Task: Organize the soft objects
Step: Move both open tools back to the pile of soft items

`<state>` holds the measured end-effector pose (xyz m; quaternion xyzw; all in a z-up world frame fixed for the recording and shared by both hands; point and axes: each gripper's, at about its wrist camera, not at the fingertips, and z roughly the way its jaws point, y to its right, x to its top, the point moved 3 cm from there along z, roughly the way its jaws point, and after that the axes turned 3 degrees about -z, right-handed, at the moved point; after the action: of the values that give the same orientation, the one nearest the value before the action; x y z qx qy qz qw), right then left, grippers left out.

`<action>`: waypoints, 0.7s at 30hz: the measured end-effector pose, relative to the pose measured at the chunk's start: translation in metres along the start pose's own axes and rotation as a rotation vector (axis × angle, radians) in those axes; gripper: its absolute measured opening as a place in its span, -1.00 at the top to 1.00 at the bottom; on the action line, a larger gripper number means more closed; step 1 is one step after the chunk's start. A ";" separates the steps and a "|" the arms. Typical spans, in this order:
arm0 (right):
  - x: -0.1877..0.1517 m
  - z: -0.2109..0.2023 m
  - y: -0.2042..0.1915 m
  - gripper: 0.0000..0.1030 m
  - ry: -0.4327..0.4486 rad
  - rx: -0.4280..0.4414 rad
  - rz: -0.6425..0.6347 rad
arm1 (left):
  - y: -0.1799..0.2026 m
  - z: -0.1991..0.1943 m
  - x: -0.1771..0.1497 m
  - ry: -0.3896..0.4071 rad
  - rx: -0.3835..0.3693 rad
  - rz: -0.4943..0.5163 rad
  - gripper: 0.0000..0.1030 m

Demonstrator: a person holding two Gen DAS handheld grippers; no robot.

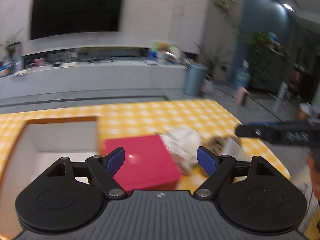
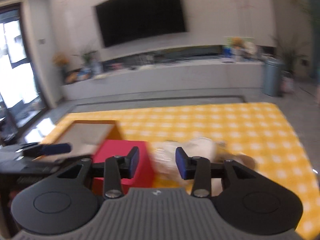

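A yellow checked tablecloth [image 1: 180, 116] carries an open cardboard box [image 1: 60, 136], a red box [image 1: 140, 170] right of it, and a blurred white soft bundle [image 1: 182, 146] beside the red box. Something brownish [image 1: 217, 142] lies just past the bundle. My left gripper [image 1: 161, 158] hovers open above the red box with nothing between its blue pads. In the right wrist view, my right gripper [image 2: 158, 162] is open and empty over the gap between the red box [image 2: 122, 152] and the white bundle [image 2: 196, 146]. The cardboard box [image 2: 88, 136] sits at the left there.
The right gripper's body [image 1: 280, 133] reaches in at the right edge of the left wrist view, with a hand [image 1: 314, 170] below it. The left gripper's finger [image 2: 54, 149] shows at the left of the right wrist view. Beyond the table are floor, a low console, a television and a grey bin [image 2: 272, 78].
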<state>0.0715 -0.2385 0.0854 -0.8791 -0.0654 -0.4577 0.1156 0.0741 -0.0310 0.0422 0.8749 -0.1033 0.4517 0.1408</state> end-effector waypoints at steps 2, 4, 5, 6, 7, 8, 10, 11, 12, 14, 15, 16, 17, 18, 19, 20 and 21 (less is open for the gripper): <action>-0.010 0.010 0.014 0.21 -0.027 -0.071 0.013 | 0.014 0.015 -0.011 -0.023 -0.005 0.040 -0.86; -0.024 0.020 0.030 0.10 -0.063 -0.128 0.031 | 0.025 0.029 -0.019 -0.041 -0.006 0.080 -0.86; -0.030 0.028 0.041 0.02 -0.086 -0.165 0.037 | 0.030 0.035 -0.024 -0.047 -0.011 0.097 -0.86; -0.036 0.038 0.047 0.00 -0.110 -0.204 0.035 | 0.035 0.039 -0.028 -0.049 -0.021 0.111 -0.86; -0.043 0.046 0.053 -0.04 -0.140 -0.239 0.026 | 0.039 0.043 -0.030 -0.050 -0.027 0.118 -0.86; -0.048 0.055 0.058 -0.09 -0.175 -0.265 0.016 | 0.042 0.046 -0.033 -0.053 -0.030 0.116 -0.86; -0.060 0.065 0.066 -0.25 -0.240 -0.307 -0.001 | 0.045 0.052 -0.035 -0.061 -0.040 0.093 -0.86; -0.065 0.072 0.068 -0.36 -0.265 -0.320 -0.014 | 0.047 0.054 -0.036 -0.067 -0.048 0.077 -0.86; -0.069 0.075 0.069 -0.40 -0.287 -0.331 -0.032 | 0.047 0.056 -0.037 -0.073 -0.057 0.060 -0.86; -0.077 0.079 0.069 -0.50 -0.322 -0.353 -0.073 | 0.048 0.058 -0.037 -0.063 -0.065 0.043 -0.87; -0.079 0.083 0.067 -0.55 -0.334 -0.363 -0.095 | 0.049 0.058 -0.038 -0.056 -0.061 0.047 -0.87; -0.081 0.085 0.066 -0.69 -0.342 -0.373 -0.117 | 0.049 0.058 -0.038 -0.056 -0.062 0.052 -0.87; -0.084 0.088 0.065 -0.77 -0.352 -0.383 -0.142 | 0.049 0.057 -0.039 -0.053 -0.065 0.056 -0.87; -0.084 0.090 0.062 -0.78 -0.360 -0.392 -0.167 | 0.049 0.055 -0.039 -0.051 -0.067 0.058 -0.87; -0.085 0.093 0.061 -0.78 -0.369 -0.399 -0.184 | 0.050 0.054 -0.040 -0.051 -0.069 0.056 -0.87; -0.087 0.095 0.060 -0.79 -0.380 -0.406 -0.192 | 0.049 0.053 -0.041 -0.050 -0.071 0.052 -0.87; -0.089 0.098 0.060 -0.80 -0.390 -0.413 -0.195 | 0.048 0.052 -0.041 -0.050 -0.072 0.049 -0.87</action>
<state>0.1116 -0.2718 -0.0506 -0.9449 -0.0758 -0.2929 -0.1250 0.0756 -0.0921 -0.0130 0.8776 -0.1442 0.4289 0.1585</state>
